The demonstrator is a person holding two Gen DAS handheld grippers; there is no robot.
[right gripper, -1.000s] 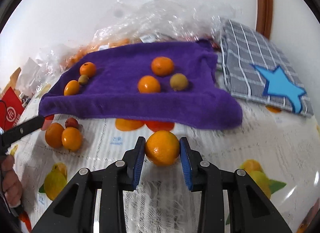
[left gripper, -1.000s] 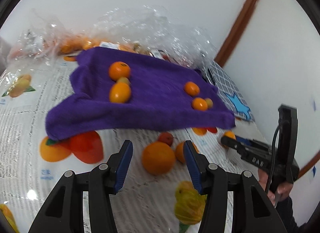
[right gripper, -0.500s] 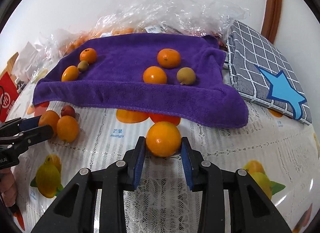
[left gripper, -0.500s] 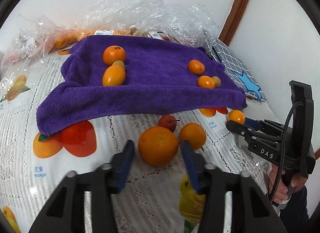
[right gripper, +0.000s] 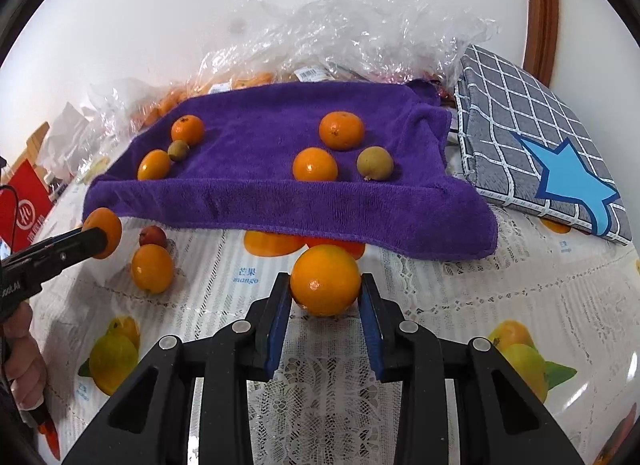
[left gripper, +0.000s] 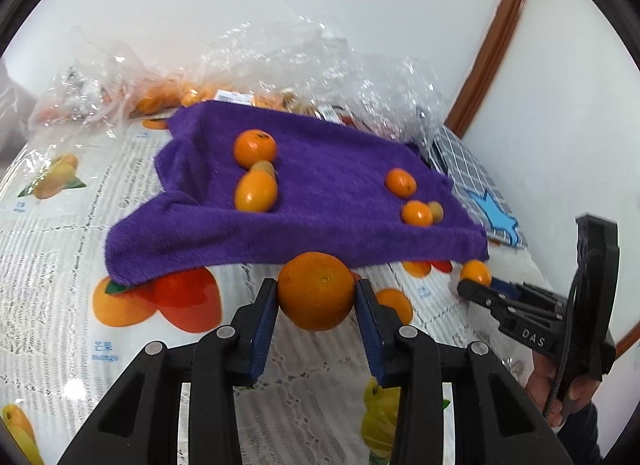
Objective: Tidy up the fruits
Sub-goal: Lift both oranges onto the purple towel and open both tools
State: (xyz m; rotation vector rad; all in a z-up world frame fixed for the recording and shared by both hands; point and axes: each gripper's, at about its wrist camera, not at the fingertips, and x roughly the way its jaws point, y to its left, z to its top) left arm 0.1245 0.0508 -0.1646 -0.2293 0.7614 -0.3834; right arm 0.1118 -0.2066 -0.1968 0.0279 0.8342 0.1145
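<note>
Oranges gripped, one per hand: left gripper (left gripper: 316,301) pinches an orange (left gripper: 316,290), right gripper (right gripper: 325,297) another (right gripper: 325,280). Purple towel (right gripper: 280,193) lies straight ahead of both.

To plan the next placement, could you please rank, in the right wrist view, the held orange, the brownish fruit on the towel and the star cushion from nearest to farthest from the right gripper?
1. Held orange, between the right gripper fingers.
2. Brownish fruit, on the purple towel, ahead, slightly right.
3. Star cushion, far right; close to the fruit's range, but it looks farther.
</note>
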